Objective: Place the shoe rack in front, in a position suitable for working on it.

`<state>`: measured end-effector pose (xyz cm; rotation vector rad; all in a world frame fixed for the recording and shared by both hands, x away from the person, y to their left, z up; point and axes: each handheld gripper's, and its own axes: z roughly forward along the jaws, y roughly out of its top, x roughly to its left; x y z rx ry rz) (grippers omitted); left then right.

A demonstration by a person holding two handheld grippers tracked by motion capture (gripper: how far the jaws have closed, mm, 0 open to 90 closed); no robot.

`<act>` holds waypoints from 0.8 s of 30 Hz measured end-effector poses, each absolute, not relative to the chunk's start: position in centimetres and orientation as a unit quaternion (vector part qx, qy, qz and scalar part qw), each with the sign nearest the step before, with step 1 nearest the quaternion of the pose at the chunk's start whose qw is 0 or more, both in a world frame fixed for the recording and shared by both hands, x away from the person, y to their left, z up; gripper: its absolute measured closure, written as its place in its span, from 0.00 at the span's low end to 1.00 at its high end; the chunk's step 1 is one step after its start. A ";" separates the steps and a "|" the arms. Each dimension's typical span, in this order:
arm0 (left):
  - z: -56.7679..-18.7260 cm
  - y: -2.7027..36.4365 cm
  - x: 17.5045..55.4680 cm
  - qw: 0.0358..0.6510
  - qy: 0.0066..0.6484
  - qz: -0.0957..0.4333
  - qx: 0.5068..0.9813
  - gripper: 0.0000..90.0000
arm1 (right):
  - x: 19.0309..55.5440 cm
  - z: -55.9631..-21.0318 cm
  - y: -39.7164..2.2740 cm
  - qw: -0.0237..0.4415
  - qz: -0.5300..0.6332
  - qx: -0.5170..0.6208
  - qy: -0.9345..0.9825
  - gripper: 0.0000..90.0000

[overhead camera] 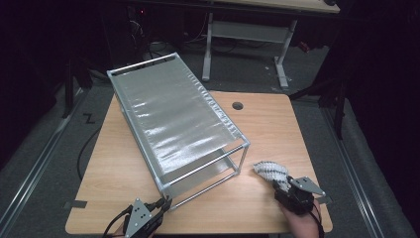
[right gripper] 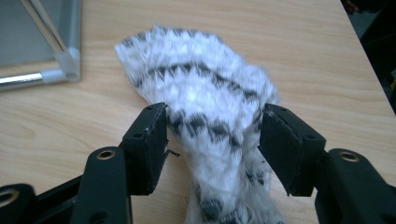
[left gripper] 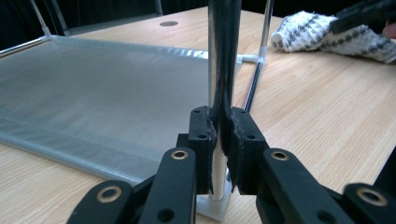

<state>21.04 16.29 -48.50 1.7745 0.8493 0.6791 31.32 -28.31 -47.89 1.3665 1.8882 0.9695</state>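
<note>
I am clamping my left gripper (left gripper: 219, 140) tight on the near corner post (left gripper: 219, 70) of the mesh rack (overhead camera: 173, 119), low on the post, just above its white plastic foot (left gripper: 212, 205), which is sitting on the wooden table (overhead camera: 267, 129) directly below my jaws. The rack's lower mesh shelf (left gripper: 93, 98) is spreading away ahead and to the left of that gripper, and in the high view the rack's frame is reaching away up the table beyond it, with its upper mesh sheet looking tilted, though I cannot be sure of the angle from above. My right gripper (right gripper: 212, 140) is standing with its jaws spread to either side of a white knitted sock with dark zigzag bands (right gripper: 205, 102); the sock is lying on the table between the jaws, the left pad just beside the fabric and the right pad close against it, but I am not squeezing it. The sock's wider end is fanning out ahead of the right jaws, toward a rack corner (right gripper: 70, 60) ahead and to their left. In the left gripper view the sock is lying ahead and to the right, beyond the rack.
</note>
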 end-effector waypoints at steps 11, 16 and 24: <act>-48.5 16.6 21.3 0.510 0.340 0.274 0.741 0.89 | 31.2 -46.1 -26.0 0.299 0.418 0.472 0.716 0.46; -48.5 16.7 21.2 0.510 0.337 0.274 0.742 0.89 | 31.3 -46.2 -24.8 0.290 0.421 0.441 0.737 0.47; -48.5 16.7 21.3 0.511 0.336 0.271 0.743 0.89 | 31.7 -45.2 -22.2 0.281 0.444 0.410 0.746 0.51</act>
